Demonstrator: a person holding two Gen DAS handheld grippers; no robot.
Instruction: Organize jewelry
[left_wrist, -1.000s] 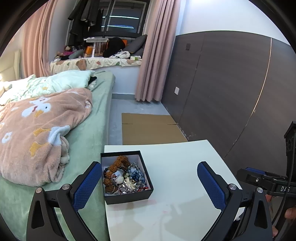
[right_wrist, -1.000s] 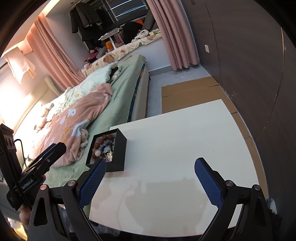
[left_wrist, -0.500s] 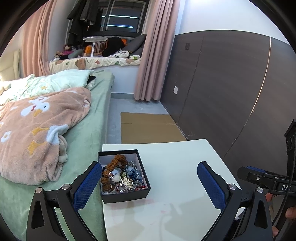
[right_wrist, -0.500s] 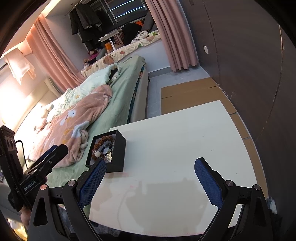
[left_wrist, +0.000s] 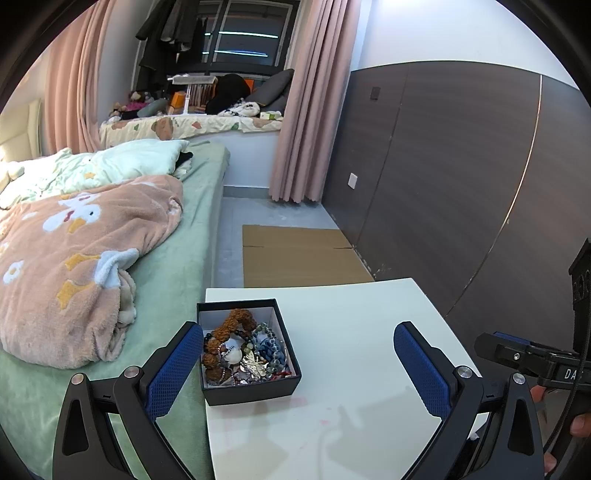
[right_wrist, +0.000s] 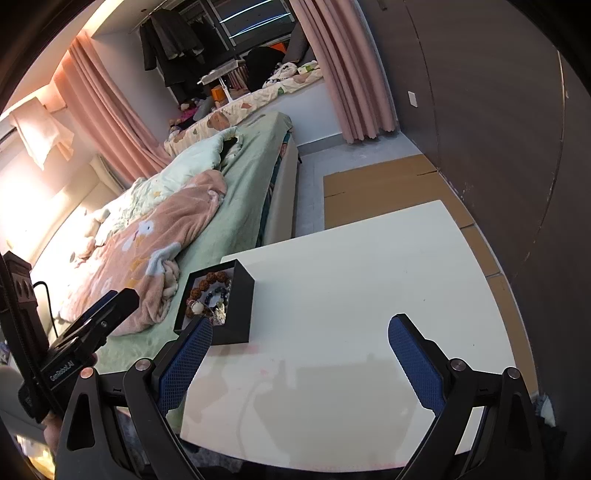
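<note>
Bedroom light falls on a white worktop (left_wrist: 351, 332) set against the green bed (left_wrist: 177, 288), with pink curtains and a dark panelled wall beyond. One landmark serves for everything: the black jewelry box (left_wrist: 248, 350), lidless, standing at the worktop corner next to the bed. All the jewelry that shows lies inside it in a tangle: a brown-bead bracelet (left_wrist: 229, 332) toward the box's far and bed-side walls, blue-grey beads (left_wrist: 271, 347) toward the wall away from the bed, small silvery pieces (left_wrist: 253, 363) between them. None shows on the worktop around the box.

Over the last second the box has slid slightly lower and more central in the left wrist view, so the left hand-held gripper (left_wrist: 299, 373) has eased nearer and more squarely toward it; its bed-side finger now overlaps the box's near corner in that view, though contact cannot be judged. Jaws spread wide, grasping nothing. The right hand-held gripper (right_wrist: 301, 356) has barely shifted; it hangs off the box's far-from-bed side over bare worktop, likewise released and empty.

That drift reads as attention on the box, yet the scene fits either pieces about to be lifted out for sorting or everything already gathered in.
</note>
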